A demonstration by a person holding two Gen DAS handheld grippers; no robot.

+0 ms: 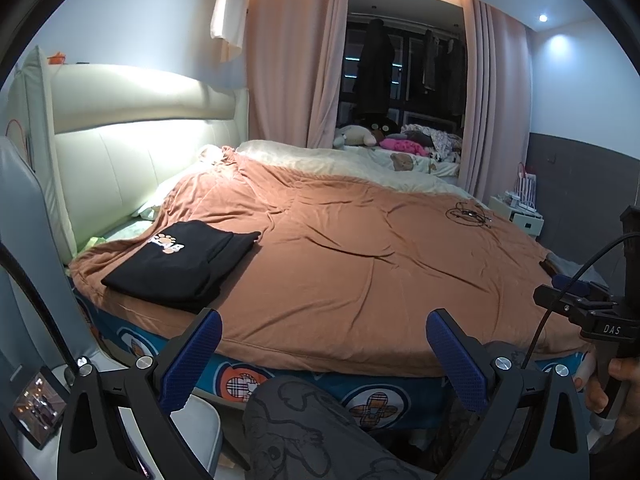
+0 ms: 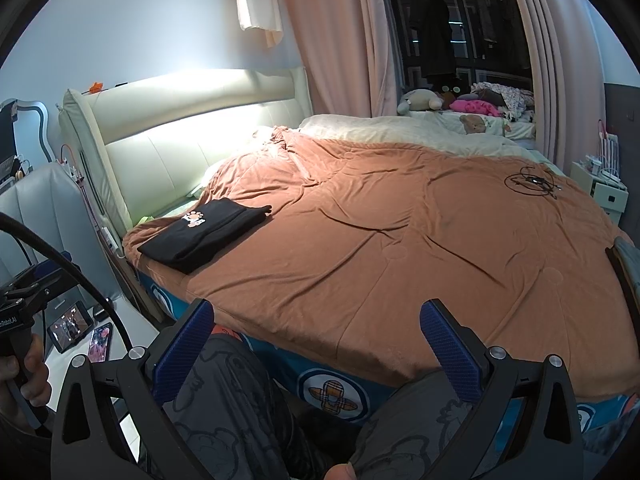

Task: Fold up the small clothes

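place: home bedroom | shown by: bed (image 1: 360, 248), headboard (image 1: 132, 168), curtains (image 1: 288, 60)

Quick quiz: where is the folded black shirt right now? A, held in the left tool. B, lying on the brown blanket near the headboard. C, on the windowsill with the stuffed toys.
B: the black shirt lies folded on the brown blanket near the headboard, and neither tool touches it.

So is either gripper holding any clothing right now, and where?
Nothing is held. The left gripper and right gripper are both open, short of the bed; the folded black garment lies untouched.
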